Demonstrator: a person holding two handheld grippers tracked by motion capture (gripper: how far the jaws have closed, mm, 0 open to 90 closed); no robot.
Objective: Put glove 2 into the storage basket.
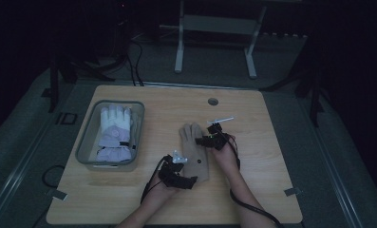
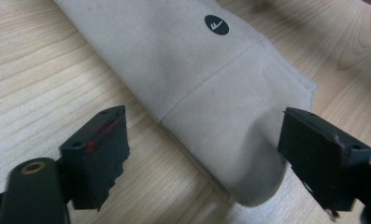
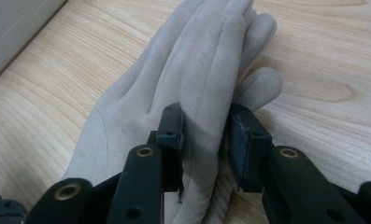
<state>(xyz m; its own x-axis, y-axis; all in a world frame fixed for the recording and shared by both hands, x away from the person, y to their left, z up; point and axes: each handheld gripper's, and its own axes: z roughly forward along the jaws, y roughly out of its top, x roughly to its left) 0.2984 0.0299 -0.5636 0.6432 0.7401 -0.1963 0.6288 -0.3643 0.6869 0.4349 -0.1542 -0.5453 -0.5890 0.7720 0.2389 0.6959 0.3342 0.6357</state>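
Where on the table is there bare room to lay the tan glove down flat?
Bare wood runs right of the tan glove to the table edge, and behind it near the round hole. It is crowded left, by the grey bin.

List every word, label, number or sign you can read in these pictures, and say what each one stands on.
"F": a pale letter-like mark in a dark round badge on the beige glove, seen in the left gripper view; it may be a logo rather than a plain letter.
No other text, number or sign is readable on the grey bin, the pale gloves in it, or the table.
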